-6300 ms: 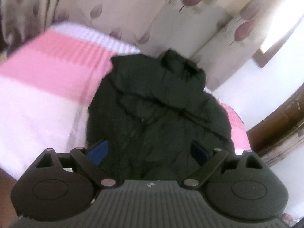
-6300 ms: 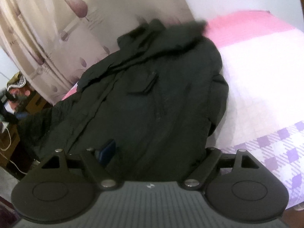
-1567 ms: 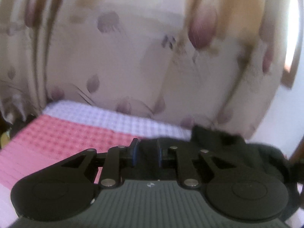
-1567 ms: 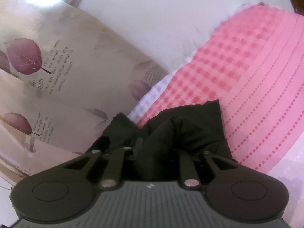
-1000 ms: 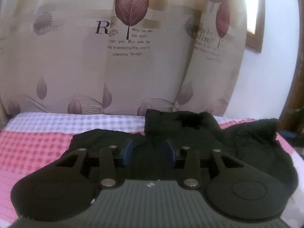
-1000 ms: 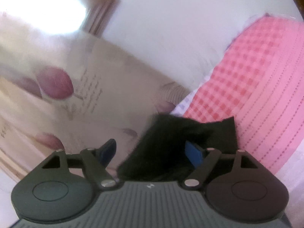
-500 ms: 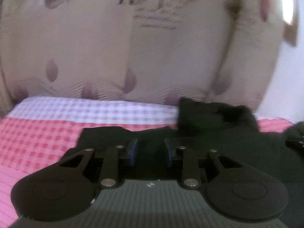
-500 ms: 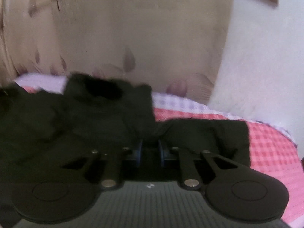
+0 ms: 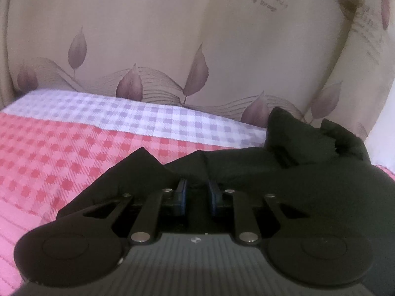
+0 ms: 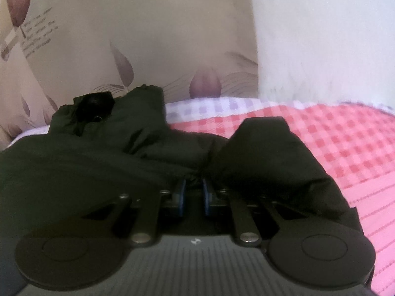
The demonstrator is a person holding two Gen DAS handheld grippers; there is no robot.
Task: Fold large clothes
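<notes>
A large dark green padded jacket (image 9: 308,172) lies on the bed, its collar (image 9: 296,133) toward the curtain. My left gripper (image 9: 197,192) is shut on a bunched fold of the jacket near its left shoulder edge, blue pads pinching the fabric. In the right wrist view the jacket (image 10: 86,153) fills the lower left, with the collar (image 10: 103,108) at the back. My right gripper (image 10: 193,190) is shut on jacket fabric beside a puffed fold (image 10: 266,153) at the right shoulder. The lower part of the jacket is hidden behind the gripper bodies.
The bed cover (image 9: 61,153) is pink and red checked, with a lilac checked band (image 9: 148,113) at the far edge. A beige curtain (image 9: 172,37) with leaf prints hangs just behind the bed. A white wall (image 10: 321,37) stands at the right.
Both grippers have come down close to the bed near the jacket's shoulders. The right gripper, open one second ago, is now shut on fabric. The left has stayed shut on fabric.
</notes>
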